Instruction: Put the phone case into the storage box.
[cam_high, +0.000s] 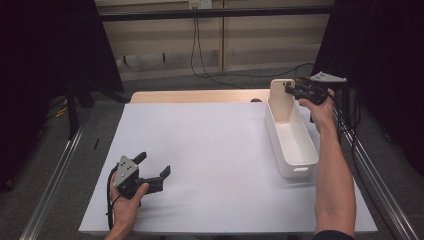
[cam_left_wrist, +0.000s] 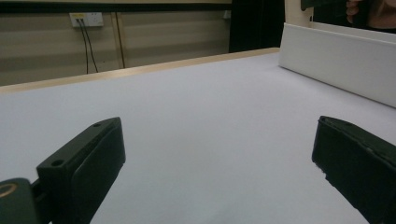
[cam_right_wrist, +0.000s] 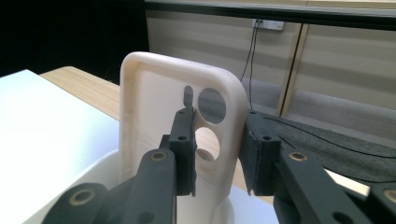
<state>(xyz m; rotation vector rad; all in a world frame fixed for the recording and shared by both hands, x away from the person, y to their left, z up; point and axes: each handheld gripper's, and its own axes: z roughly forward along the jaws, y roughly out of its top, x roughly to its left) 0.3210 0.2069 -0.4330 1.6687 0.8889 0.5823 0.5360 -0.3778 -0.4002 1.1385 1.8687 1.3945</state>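
Two grippers: one idle, one working.
Left gripper (cam_high: 152, 167): jaws spread wide, holding nothing, resting low on the white table cover (cam_high: 200, 150).
Phone case (cam_high: 281, 100): upright at the far end of the white bin (cam_high: 295, 150).
Right gripper (cam_right_wrist: 217, 144): jaws straddle the case's edge beside the camera cutouts, not visibly clamped.
Advice: close squarely on the rim, then lift straight up.

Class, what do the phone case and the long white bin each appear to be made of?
Phone case: probably soft, matte cream silicone or rubbery plastic, judging by its rounded, thick rim and moulded camera holes. Long white bin: likely rigid, smooth plastic, with thin even walls and a moulded handle slot.
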